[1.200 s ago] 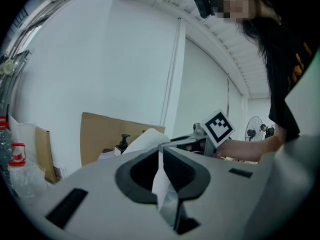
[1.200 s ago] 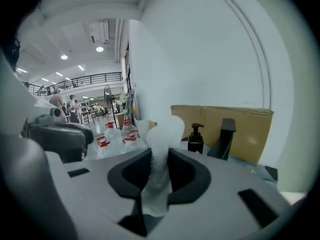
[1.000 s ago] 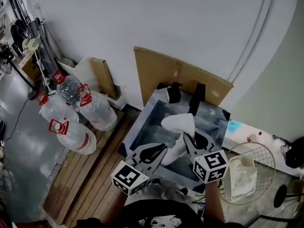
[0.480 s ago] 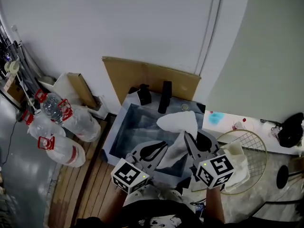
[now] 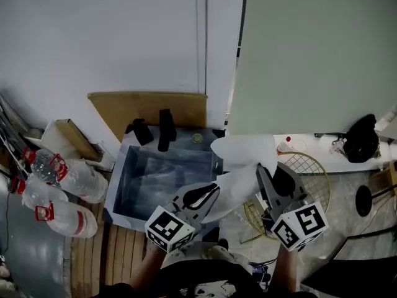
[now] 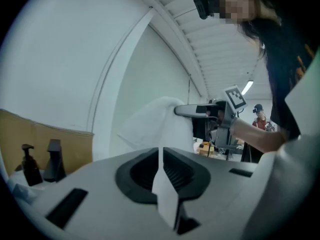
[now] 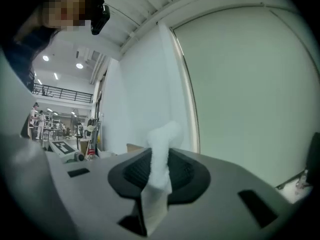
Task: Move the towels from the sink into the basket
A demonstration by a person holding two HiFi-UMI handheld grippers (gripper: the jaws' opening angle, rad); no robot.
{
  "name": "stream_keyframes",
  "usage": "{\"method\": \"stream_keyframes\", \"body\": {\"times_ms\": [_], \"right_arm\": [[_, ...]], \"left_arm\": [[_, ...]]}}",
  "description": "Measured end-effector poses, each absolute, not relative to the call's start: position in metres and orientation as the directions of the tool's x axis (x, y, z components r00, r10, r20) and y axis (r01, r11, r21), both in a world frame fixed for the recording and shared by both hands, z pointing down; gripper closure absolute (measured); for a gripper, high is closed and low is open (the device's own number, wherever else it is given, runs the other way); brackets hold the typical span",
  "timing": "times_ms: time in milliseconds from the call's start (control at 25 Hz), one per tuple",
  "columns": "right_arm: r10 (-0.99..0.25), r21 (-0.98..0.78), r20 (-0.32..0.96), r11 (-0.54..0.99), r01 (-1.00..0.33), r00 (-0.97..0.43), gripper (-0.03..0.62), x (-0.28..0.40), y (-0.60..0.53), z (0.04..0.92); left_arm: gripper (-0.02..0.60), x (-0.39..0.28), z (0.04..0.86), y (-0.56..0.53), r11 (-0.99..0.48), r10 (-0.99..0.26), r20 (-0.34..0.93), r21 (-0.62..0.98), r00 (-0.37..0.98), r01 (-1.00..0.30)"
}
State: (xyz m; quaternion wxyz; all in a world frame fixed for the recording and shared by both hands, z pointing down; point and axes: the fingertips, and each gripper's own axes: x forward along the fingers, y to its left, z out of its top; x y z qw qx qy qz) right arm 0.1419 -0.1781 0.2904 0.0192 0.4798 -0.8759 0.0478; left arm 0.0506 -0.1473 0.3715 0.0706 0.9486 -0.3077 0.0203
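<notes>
Hanging between sink [image 5: 121, 188] and wire basket [image 5: 313, 168], a white towel [image 5: 240, 166] is clamped at one end by the left hand-held gripper [image 5: 209, 195], at the other by the right hand-held gripper [image 5: 267, 177]; bottles [image 5: 65, 182] lie on the plank floor [image 5: 118, 256] by a white wall

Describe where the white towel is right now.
In the head view, the white towel hangs just right of centre, pinched by the left gripper and right gripper, between the sink at left and the wire basket at right.
</notes>
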Motion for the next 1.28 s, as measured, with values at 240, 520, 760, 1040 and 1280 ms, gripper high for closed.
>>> {"method": "stream_keyframes", "body": {"times_ms": [240, 520, 760, 1040, 1280], "right_arm": [[-0.900, -0.047, 0.072, 0.428, -0.902, -0.431, 0.525, 0.231, -0.167, 0.287], [-0.937, -0.071, 0.160, 0.302, -0.950, -0.310, 0.526, 0.330, -0.168, 0.338], [-0.930, -0.119, 0.278, 0.215, -0.969, -0.241, 0.526, 0.402, -0.179, 0.407], [-0.890, -0.139, 0.398, 0.183, -0.973, -0.224, 0.526, 0.435, -0.197, 0.481], [-0.828, -0.104, 0.519, 0.183, -0.978, -0.210, 0.525, 0.445, -0.225, 0.552]], "left_arm": [[0.554, 0.131, 0.378, -0.144, -0.862, -0.482, 0.098, 0.126, 0.870, -0.492], [0.555, 0.216, 0.388, -0.139, -0.909, -0.385, 0.117, 0.125, 0.916, -0.398], [0.555, 0.271, 0.401, -0.138, -0.929, -0.323, 0.162, 0.136, 0.932, -0.345], [0.555, 0.308, 0.415, -0.146, -0.938, -0.295, 0.204, 0.126, 0.933, -0.324], [0.555, 0.320, 0.421, -0.159, -0.932, -0.310, 0.225, 0.119, 0.924, -0.341]]}}
